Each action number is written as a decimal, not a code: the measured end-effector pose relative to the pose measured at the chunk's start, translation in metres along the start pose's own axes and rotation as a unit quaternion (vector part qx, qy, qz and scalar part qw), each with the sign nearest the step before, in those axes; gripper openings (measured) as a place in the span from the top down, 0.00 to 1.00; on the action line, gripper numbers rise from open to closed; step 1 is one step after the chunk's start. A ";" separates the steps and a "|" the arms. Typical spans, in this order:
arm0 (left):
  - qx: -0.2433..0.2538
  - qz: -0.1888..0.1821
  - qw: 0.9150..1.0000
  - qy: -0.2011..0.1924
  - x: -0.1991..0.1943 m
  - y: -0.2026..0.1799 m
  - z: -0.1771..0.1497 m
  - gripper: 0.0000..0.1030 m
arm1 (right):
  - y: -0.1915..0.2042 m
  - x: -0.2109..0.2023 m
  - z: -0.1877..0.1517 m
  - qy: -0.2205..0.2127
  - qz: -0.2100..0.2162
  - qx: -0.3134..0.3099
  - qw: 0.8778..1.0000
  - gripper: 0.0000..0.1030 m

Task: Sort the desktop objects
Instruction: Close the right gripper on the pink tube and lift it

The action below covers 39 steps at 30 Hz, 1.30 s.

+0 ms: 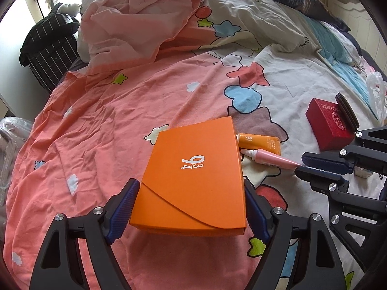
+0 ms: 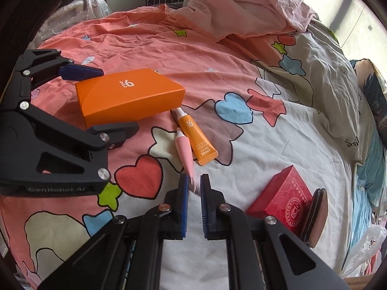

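left wrist view: bedspread (image 1: 101, 111), coral pink on one side, white on the other, printed with stars, hearts and clouds; it carries everything. pale pink sheet (image 1: 135, 17) bunched at the far end. dark striped bag (image 1: 48, 48) off the bed's far left edge.

orange box (image 1: 193, 176), flat, white "9 3/4" on the lid, lies on the spread where pink meets white. left gripper (image 1: 191, 188) straddles its near end, one blue pad against each long side, jaws spread to the box's width and pressed on it. from the right wrist view the box's near end looks raised a little off the cloth; cannot be sure.

red box (image 1: 329, 125), smaller, on the white part, well apart from the orange one. dark round disc (image 2: 314, 217) leans against its far side.

orange tube (image 1: 262, 142) lies just beside the orange box's right edge, cap towards the box. pink tube (image 1: 271, 160) lies alongside the orange tube, touching or nearly so, white cap also towards the box, flat tail pointing at the right gripper (image 2: 194, 181).

right gripper: jaws narrowly apart, the pink tube's crimped tail between the pad tips. cannot tell whether the pads actually pinch it. tube body rests on the spread.

white plastic bag (image 2: 362, 249) at the bed's right edge.
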<state>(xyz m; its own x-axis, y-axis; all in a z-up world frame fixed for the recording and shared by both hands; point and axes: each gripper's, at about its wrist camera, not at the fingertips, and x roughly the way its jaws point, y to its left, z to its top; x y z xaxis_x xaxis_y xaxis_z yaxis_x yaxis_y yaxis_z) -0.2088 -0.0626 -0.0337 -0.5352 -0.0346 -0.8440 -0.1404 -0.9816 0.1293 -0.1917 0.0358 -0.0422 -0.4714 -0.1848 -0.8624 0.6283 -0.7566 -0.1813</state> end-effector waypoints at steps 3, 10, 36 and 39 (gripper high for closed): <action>-0.001 -0.001 1.000 -0.003 -0.003 0.000 0.000 0.19 | -0.002 0.001 0.000 -0.004 0.016 -0.004 1.000 0.91; 0.004 0.005 1.000 0.001 0.001 0.000 -0.001 0.19 | 0.003 0.019 0.012 -0.001 0.017 -0.006 1.000 0.69; -0.004 0.001 1.000 0.000 -0.002 0.005 -0.005 0.19 | 0.005 -0.002 0.004 -0.045 0.018 -0.009 0.999 0.90; -0.002 0.002 1.000 -0.001 -0.004 0.003 -0.006 0.19 | 0.005 -0.008 0.001 -0.049 0.017 -0.012 0.999 0.90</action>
<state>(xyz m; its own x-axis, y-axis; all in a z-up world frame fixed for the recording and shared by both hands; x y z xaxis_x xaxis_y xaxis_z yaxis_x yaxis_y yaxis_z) -0.2026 -0.0663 -0.0332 -0.5368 -0.0382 -0.8428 -0.1349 -0.9822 0.1305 -0.1854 0.0323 -0.0356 -0.5065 -0.2710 -0.8185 0.6594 -0.7335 -0.1652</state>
